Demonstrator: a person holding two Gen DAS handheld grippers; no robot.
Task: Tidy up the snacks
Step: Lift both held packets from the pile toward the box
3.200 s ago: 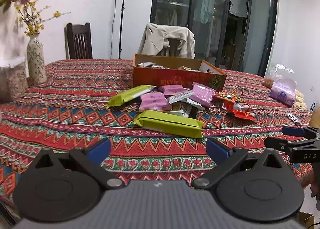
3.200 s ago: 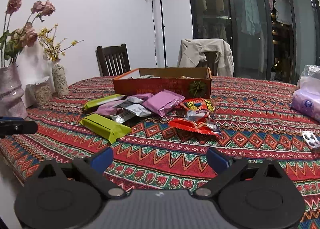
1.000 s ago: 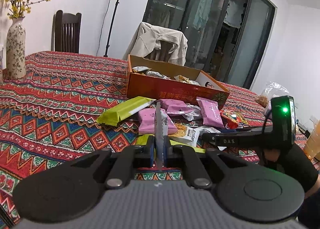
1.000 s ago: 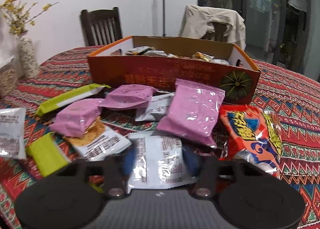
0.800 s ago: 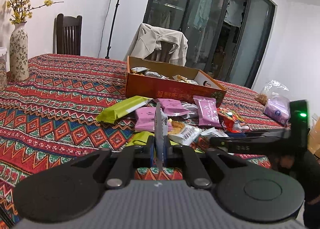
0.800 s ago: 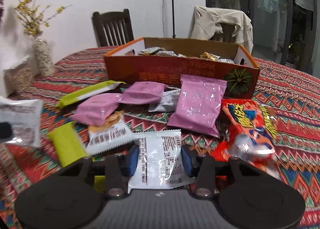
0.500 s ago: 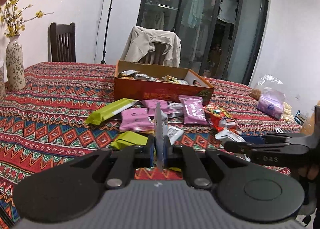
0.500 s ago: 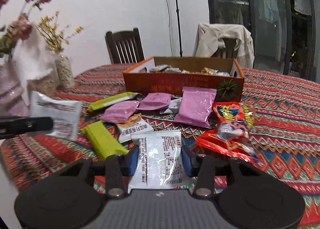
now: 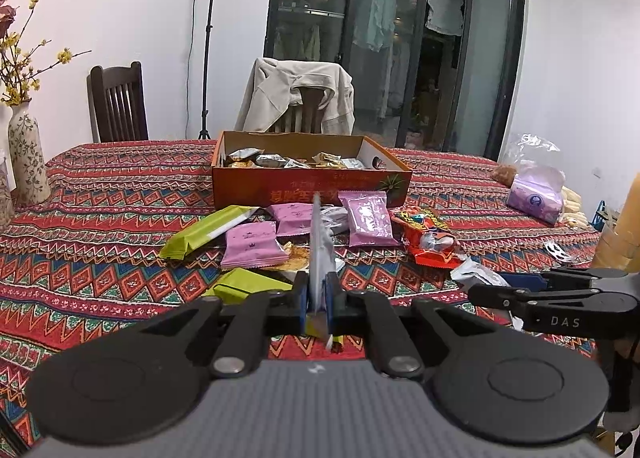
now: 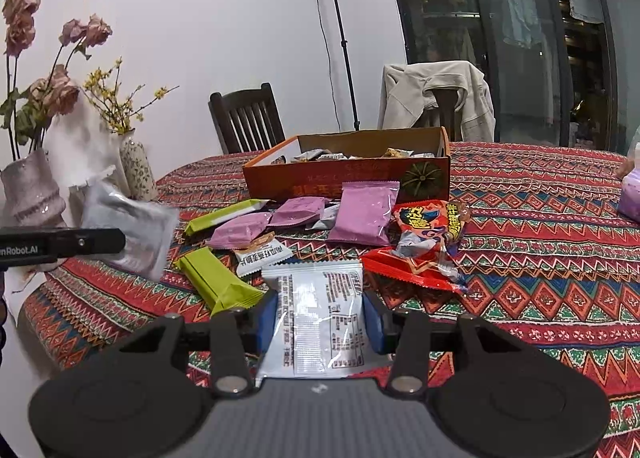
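- A table (image 9: 120, 194) fills the room's middle, covered by a cloth in red, green and blue zigzag bands.
- An open orange box (image 9: 312, 186) sits toward the far side, already holding several small wrapped snacks.
- Loose snacks lie in a heap in front of the box: two green bars (image 10: 218, 278), pink packets (image 9: 250, 244), a red bag (image 10: 428, 234) and a white packet with dark print.
- At the table's left edge stand vases (image 10: 138, 170) with dried pink roses and yellow sprigs.
- Behind the table are a dark wooden chair (image 9: 118, 106) and a second chair draped with a beige jacket (image 9: 298, 94).
- A light stand (image 10: 336, 30) rises against the white wall; dark glass doors show hanging clothes behind them.
- A clear bag and a purple tissue pack (image 9: 534, 200) rest at the far right of the table.
- The left gripper (image 9: 317, 296) has its fingers pressed together on a thin silver packet (image 9: 320, 258), held edge-on and upright above the table.
- The right gripper (image 10: 320, 322) has its fingers partly apart, clamping a white packet (image 10: 318, 322) flat by its two sides, lifted clear of the heap.
- Compared with a second ago, both grippers sit farther back from the heap and a little higher, so the box and snacks look smaller and more of the room shows.
- Each gripper holds the same packet as before.
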